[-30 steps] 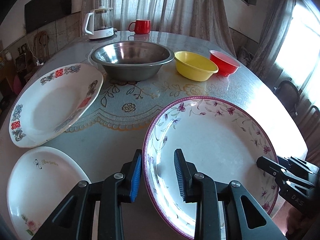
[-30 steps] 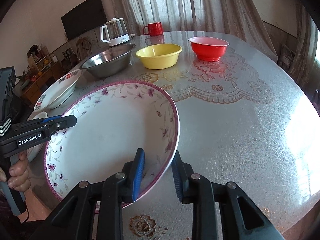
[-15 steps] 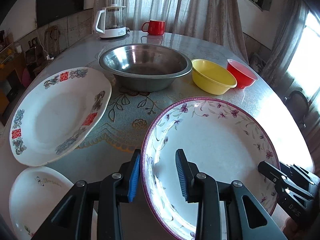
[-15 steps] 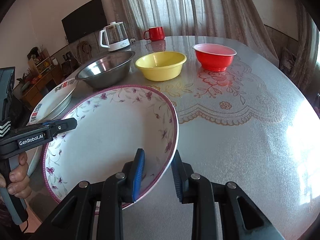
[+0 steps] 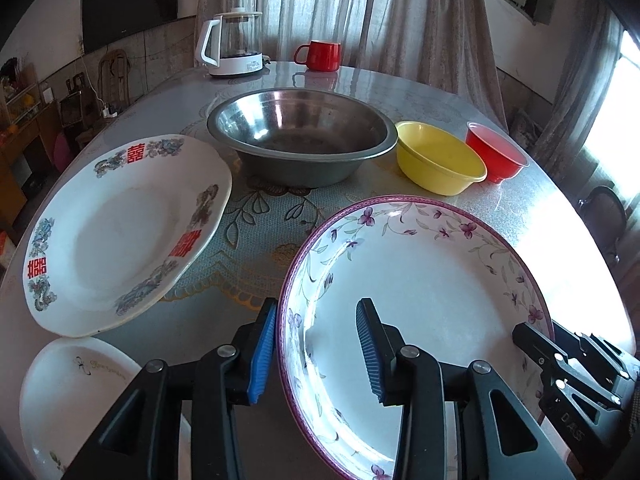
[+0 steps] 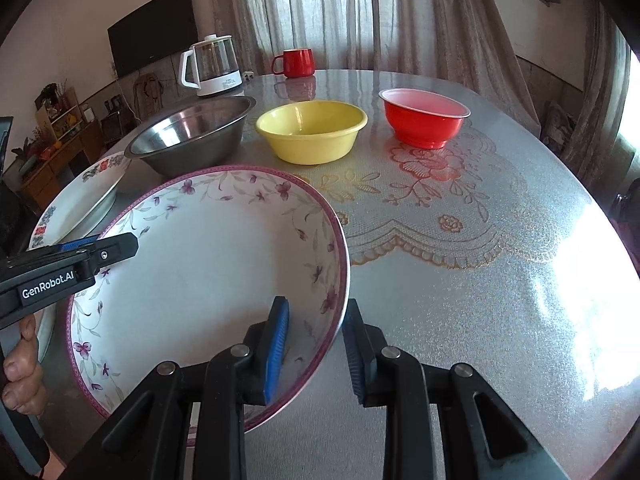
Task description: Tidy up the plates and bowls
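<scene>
A large floral plate with a purple rim (image 5: 420, 292) (image 6: 200, 276) is held above the table by both grippers. My left gripper (image 5: 316, 348) is shut on its left rim; it also shows in the right wrist view (image 6: 116, 246). My right gripper (image 6: 316, 348) is shut on its right rim; it also shows in the left wrist view (image 5: 532, 336). A white plate with red characters (image 5: 120, 232) lies to the left, tilted on a smaller white plate (image 5: 72, 396). A steel bowl (image 5: 300, 136), a yellow bowl (image 5: 440, 160) and a red bowl (image 5: 496, 152) stand in a row behind.
A glass kettle (image 5: 232, 44) and a red mug (image 5: 320, 56) stand at the far edge of the round table (image 6: 500, 280). Curtains hang behind. A chair (image 5: 608, 216) is off the right edge. A cabinet stands at the left wall.
Both grippers have lifted the floral plate higher and carried it forward toward the bowls. The grip on both rims is unchanged.
</scene>
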`<action>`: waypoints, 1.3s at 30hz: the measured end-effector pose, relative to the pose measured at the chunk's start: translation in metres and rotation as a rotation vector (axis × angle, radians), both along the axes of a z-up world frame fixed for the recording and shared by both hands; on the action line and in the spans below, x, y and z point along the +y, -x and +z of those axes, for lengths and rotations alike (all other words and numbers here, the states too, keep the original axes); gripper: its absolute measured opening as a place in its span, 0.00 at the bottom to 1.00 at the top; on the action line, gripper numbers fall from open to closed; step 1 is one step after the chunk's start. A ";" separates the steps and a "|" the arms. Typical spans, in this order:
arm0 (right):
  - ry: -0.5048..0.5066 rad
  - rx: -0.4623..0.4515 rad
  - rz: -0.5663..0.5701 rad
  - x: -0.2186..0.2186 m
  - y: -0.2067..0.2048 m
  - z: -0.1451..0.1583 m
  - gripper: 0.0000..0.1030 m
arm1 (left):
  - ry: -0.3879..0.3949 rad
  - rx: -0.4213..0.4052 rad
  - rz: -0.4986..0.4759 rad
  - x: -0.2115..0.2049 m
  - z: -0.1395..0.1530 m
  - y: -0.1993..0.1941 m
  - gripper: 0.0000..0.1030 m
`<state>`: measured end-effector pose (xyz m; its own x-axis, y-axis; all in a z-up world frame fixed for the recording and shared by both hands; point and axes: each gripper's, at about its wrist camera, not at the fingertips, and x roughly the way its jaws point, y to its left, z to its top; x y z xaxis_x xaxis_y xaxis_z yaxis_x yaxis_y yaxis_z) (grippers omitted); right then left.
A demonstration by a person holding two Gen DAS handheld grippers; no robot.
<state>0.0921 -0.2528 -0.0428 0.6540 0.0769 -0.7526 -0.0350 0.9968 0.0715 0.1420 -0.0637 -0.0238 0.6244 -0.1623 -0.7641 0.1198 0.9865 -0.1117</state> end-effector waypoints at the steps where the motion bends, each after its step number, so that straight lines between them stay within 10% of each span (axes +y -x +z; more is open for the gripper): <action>1: 0.006 -0.001 -0.001 0.001 0.000 0.000 0.26 | -0.006 -0.024 -0.002 0.000 0.003 0.005 0.39; 24: 0.010 -0.080 -0.060 0.004 0.021 0.024 0.35 | 0.026 -0.097 0.054 0.043 0.020 0.063 0.63; 39: -0.099 -0.074 0.217 0.064 0.011 0.045 0.39 | 0.081 -0.146 0.155 0.095 0.033 0.066 0.73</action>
